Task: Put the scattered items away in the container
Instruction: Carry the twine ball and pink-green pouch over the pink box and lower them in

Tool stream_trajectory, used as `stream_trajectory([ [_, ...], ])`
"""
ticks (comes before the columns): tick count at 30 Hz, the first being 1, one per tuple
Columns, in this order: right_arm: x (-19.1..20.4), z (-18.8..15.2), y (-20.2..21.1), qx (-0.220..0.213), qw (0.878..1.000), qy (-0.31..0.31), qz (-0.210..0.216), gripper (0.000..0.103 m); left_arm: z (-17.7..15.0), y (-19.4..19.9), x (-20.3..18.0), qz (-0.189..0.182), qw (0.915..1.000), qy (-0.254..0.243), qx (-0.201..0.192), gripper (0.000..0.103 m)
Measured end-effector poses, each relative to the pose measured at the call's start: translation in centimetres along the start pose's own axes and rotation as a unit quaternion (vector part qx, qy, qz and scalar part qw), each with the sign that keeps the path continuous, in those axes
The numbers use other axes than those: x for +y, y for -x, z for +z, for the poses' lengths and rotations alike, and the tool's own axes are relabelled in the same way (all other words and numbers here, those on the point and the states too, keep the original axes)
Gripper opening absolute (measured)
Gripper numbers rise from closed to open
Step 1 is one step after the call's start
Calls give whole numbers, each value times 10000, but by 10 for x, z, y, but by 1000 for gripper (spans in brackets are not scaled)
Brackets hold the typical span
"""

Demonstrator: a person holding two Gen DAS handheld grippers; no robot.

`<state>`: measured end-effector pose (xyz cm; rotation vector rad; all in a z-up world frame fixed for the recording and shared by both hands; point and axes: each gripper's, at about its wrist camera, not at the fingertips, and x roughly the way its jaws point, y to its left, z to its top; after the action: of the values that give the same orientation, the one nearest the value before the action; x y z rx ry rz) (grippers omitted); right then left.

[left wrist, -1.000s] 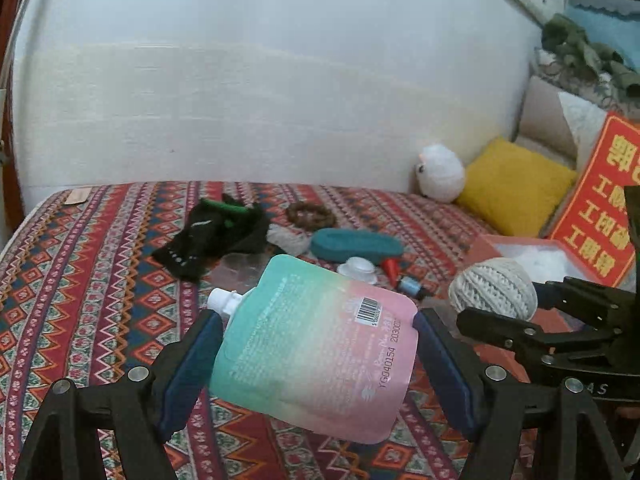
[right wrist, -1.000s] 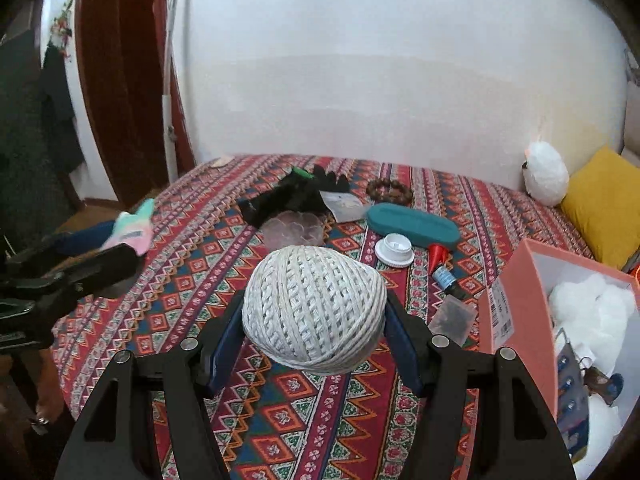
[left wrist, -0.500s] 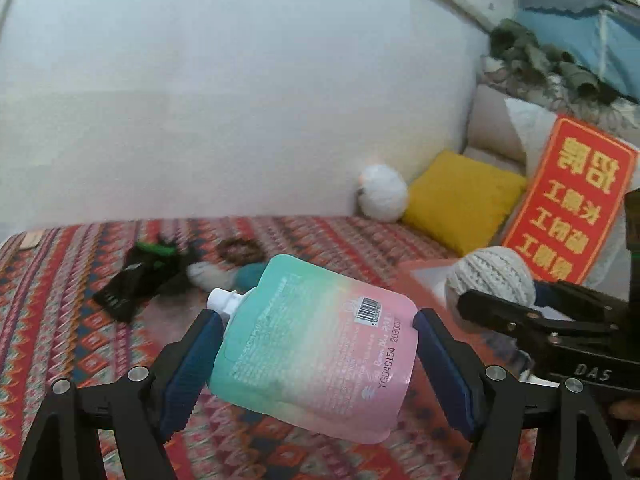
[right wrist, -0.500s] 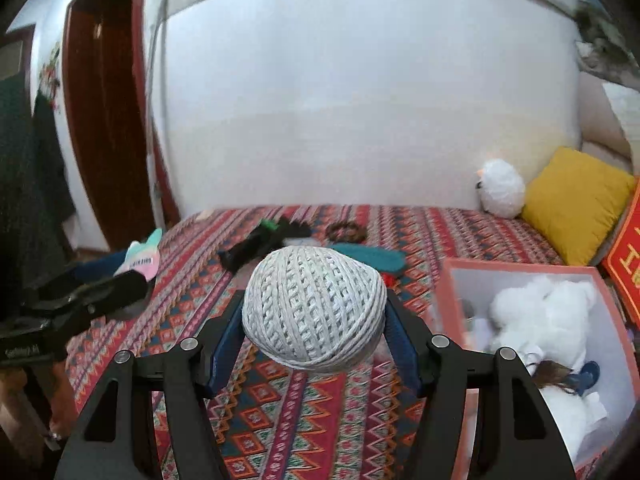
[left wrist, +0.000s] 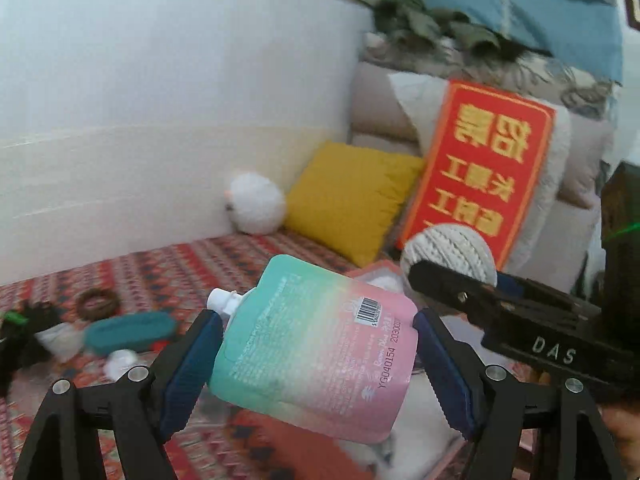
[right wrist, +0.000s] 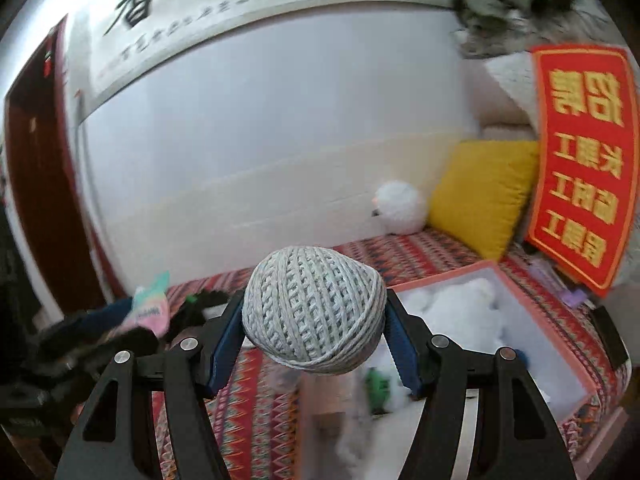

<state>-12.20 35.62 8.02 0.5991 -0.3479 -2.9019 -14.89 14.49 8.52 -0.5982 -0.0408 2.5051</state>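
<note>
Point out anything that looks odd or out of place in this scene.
The red sign propped behind the pink box stands upside down: its yellow characters are inverted. Several items still lie scattered on the patterned bedspread. Nothing looks spilled or broken.

A: Left gripper point(left wrist: 316, 354)?
B: Clamps teal-pink spout pouch point(left wrist: 316, 344), cap at 10 o'clock.
A: Right gripper point(left wrist: 448, 268)?
B: At 3 o'clock, gripping twine ball point(left wrist: 450, 254) above pink box point(left wrist: 372, 270).

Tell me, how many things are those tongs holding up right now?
2. The left tongs grip a teal-and-pink spouted plastic pouch; the right tongs grip a white ball of twine, above the pink cardboard box. Nothing else looks held.
</note>
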Motion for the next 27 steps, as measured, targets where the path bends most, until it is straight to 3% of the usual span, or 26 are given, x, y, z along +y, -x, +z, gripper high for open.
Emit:
stream_trajectory([
  [10, -76, 8, -3, -8, 9980, -578, -272, 68, -3, -85, -62, -335, 9971, -230, 648, 82],
  [20, -123, 3, -30, 359, 9943, -955, -313, 69, -4, -125, -58, -361, 9943, 55, 1005, 83],
  [24, -135, 0, -35, 391, 9908, -1260, -317, 87, -2, -131, -56, -324, 9941, 121, 1024, 90],
  [27, -140, 1, -36, 346, 9901, -1314, -345, 88, 1, -127, -54, -279, 9953, 114, 918, 93],
])
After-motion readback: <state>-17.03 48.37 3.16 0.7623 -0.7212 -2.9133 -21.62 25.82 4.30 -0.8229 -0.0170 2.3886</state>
